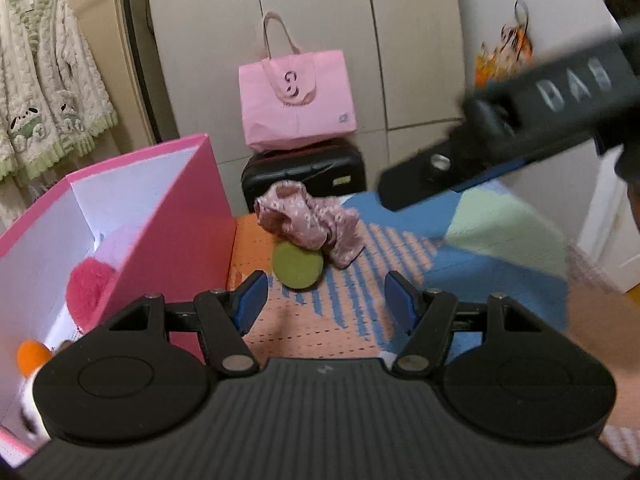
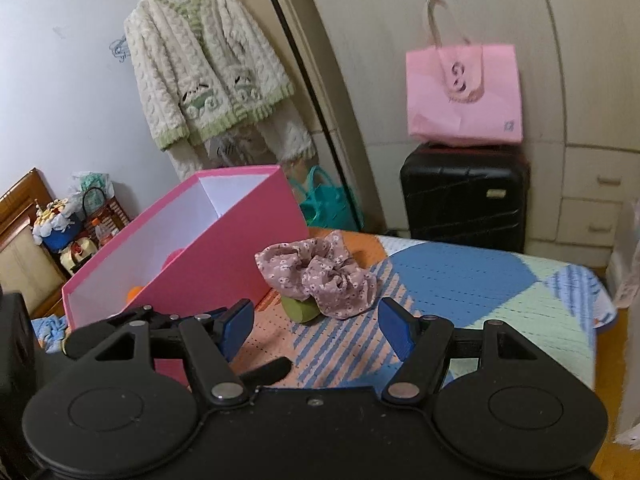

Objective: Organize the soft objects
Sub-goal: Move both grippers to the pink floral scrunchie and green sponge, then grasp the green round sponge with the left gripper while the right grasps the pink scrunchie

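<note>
While both tools hang empty above the patterned bedspread [image 2: 460,280], the step in hand looks like a reach for the last loose soft things. At the bottom centre of the left wrist view the left gripper [image 1: 326,300] has its blue pads standing apart with nothing between them, and the right gripper [image 2: 314,326] at the bottom centre of its own view is likewise spread and bare. Just beyond the fingertips, in the middle of each frame, a pink floral scrunchie [image 2: 320,276] lies crumpled on the cover, draped partly over a green round pad [image 1: 298,266] that touches it from below. To the left of both stands the pink box [image 1: 176,216], open at the top, with a fluffy pink item [image 1: 86,292] and something orange [image 1: 32,356] already inside. A clean pick would probably take the scrunchie first, pinching its bunched middle rather than a loose fold, since it overlaps the pad and may drag it. Lifting clear of the near box wall before releasing should avoid tipping it.
</note>
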`<action>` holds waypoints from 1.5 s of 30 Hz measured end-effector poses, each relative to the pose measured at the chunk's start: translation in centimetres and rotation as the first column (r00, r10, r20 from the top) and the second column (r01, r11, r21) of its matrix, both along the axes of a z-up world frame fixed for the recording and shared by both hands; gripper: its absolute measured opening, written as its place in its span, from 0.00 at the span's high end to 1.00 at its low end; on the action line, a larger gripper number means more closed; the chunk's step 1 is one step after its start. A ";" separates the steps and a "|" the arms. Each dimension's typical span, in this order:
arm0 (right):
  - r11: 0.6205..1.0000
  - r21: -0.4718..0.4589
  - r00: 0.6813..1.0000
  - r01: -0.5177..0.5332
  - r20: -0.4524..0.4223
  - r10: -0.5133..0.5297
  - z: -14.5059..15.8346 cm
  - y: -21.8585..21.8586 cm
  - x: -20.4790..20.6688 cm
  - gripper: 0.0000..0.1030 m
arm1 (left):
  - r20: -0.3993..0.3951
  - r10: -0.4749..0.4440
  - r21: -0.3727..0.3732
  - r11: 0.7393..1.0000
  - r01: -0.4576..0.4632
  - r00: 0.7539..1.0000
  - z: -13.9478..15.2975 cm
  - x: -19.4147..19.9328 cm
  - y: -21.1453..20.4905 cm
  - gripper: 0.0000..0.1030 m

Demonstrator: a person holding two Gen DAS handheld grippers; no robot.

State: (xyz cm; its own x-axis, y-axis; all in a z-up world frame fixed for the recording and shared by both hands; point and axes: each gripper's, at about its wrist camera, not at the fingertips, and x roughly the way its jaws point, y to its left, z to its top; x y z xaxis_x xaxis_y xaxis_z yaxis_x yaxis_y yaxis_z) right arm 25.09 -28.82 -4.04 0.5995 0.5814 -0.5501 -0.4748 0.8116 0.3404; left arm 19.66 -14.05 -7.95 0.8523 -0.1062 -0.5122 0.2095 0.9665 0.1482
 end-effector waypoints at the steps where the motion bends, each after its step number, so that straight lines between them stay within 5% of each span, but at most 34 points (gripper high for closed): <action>1: 1.000 0.002 1.000 -0.008 -0.016 0.008 -0.3 0.2 0.6 0.29 | -0.015 0.011 -0.003 1.000 -0.011 1.000 -0.3 0.5 0.0 0.38; 14: 0.994 0.082 0.979 -0.076 -0.184 0.090 -2.4 3.0 7.7 0.21 | -0.010 0.102 0.025 0.994 -0.102 0.995 -0.7 4.1 -0.1 0.45; 19: 0.995 0.085 0.968 -0.052 -0.240 0.072 -4.2 3.9 10.8 0.18 | -0.046 0.104 0.000 0.995 -0.104 0.994 -0.9 5.3 0.0 0.55; 21: 0.994 0.106 0.960 -0.033 -0.275 0.061 -5.1 3.9 11.7 0.18 | -0.049 0.102 0.011 0.995 -0.102 0.994 -1.1 5.3 0.0 0.66; 23: 0.992 0.129 0.953 -0.016 -0.298 0.054 -6.0 3.5 12.3 0.23 | -0.049 0.090 0.030 0.996 -0.089 0.995 -1.4 5.4 0.0 0.66; 28: 0.981 0.195 0.947 -0.017 -0.311 0.078 -6.9 2.5 12.6 0.65 | -0.051 0.088 0.010 0.996 -0.087 0.995 -1.3 5.3 0.3 0.66; 31: 0.990 0.141 0.962 -0.026 -0.266 0.063 -6.2 2.5 12.1 0.78 | -0.052 0.093 0.003 0.996 -0.093 0.994 -1.2 5.5 0.4 0.65; 36: 0.998 0.057 0.978 -0.041 -0.200 0.051 -5.5 2.9 11.2 0.80 | -0.087 0.089 -0.034 0.995 -0.092 0.992 -1.3 6.6 1.1 0.63; 45: 1.000 -0.013 0.989 0.004 -0.150 -0.006 -5.2 2.1 10.3 0.80 | -0.038 0.117 -0.015 0.993 -0.117 0.992 -0.8 6.3 1.3 0.69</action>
State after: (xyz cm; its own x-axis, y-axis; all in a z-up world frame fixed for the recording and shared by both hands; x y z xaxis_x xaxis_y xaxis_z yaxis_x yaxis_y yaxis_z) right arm 35.35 -26.73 -9.25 0.5127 0.5708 -0.6414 -0.4149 0.8187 0.3969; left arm 25.94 -12.71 -8.75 0.8396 -0.0159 -0.5430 0.0998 0.9871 0.1254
